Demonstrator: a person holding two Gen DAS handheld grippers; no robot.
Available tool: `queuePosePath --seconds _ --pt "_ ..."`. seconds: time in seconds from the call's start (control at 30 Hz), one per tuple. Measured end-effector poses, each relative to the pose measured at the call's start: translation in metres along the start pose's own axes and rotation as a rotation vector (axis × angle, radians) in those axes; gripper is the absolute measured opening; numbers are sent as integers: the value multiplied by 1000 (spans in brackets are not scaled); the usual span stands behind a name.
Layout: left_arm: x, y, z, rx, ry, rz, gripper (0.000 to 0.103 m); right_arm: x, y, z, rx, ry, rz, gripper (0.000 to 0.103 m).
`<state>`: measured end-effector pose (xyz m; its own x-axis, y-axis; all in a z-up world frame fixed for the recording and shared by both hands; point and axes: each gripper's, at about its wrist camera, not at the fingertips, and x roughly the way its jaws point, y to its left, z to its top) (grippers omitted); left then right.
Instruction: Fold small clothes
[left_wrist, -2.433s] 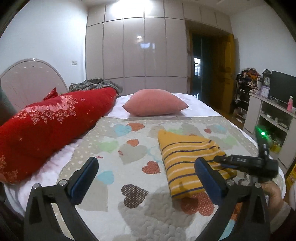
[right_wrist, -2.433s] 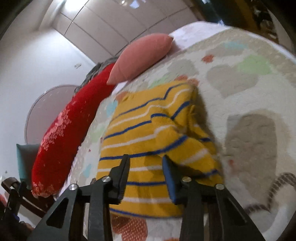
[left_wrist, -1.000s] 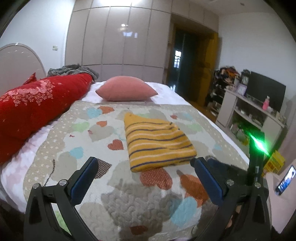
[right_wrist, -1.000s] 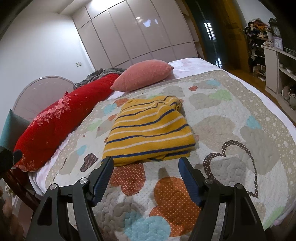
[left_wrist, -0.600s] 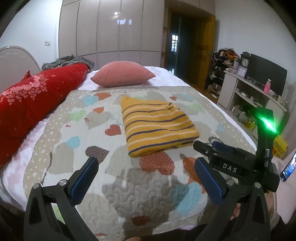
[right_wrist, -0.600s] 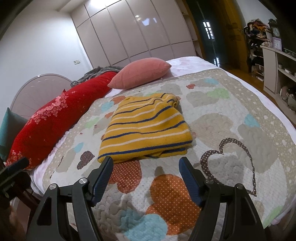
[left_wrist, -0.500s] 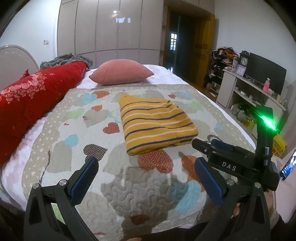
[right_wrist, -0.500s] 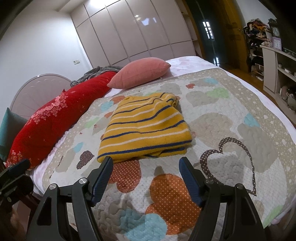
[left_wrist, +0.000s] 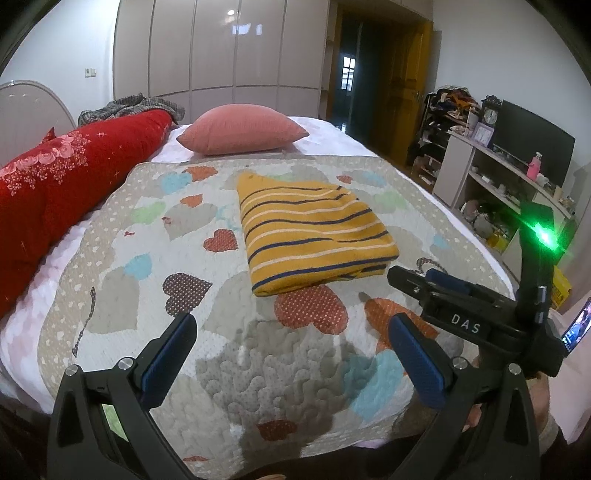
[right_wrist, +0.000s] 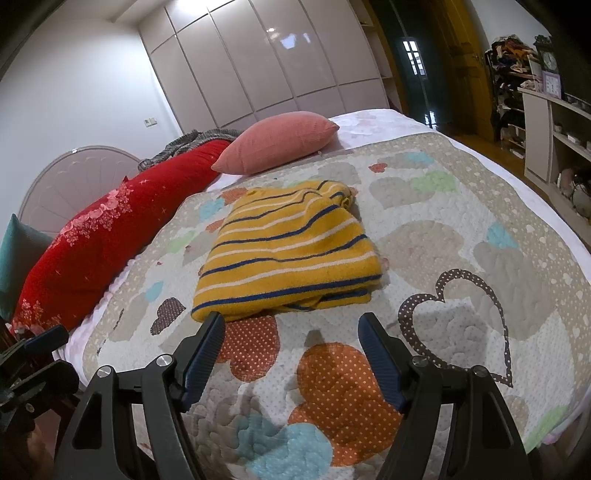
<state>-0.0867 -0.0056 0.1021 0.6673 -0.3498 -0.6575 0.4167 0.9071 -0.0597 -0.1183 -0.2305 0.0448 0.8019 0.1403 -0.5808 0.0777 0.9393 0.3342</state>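
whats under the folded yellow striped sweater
The heart-patterned quilt lies under the folded yellow striped sweater, showing all around it. Whatever sits directly beneath, or between its folded layers, is covered.

A fuzzy knit sweater (right_wrist: 288, 254) lies on a matt stitched cloth quilt (right_wrist: 461, 236) before glossy wardrobe doors (right_wrist: 280, 62).

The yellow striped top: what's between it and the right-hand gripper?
Only bare heart-patterned quilt, shown in the right wrist view, separates the right gripper from the striped top.
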Motion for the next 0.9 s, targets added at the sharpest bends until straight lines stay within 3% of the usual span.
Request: queuePosePath --seconds 0.5,0.9 --pt "7 4 -8 15 19 101 103 4 0 -4 -15 17 -36 80" --pt "10 4 -11 11 33 104 103 4 2 -6 -31 17 -52 81"
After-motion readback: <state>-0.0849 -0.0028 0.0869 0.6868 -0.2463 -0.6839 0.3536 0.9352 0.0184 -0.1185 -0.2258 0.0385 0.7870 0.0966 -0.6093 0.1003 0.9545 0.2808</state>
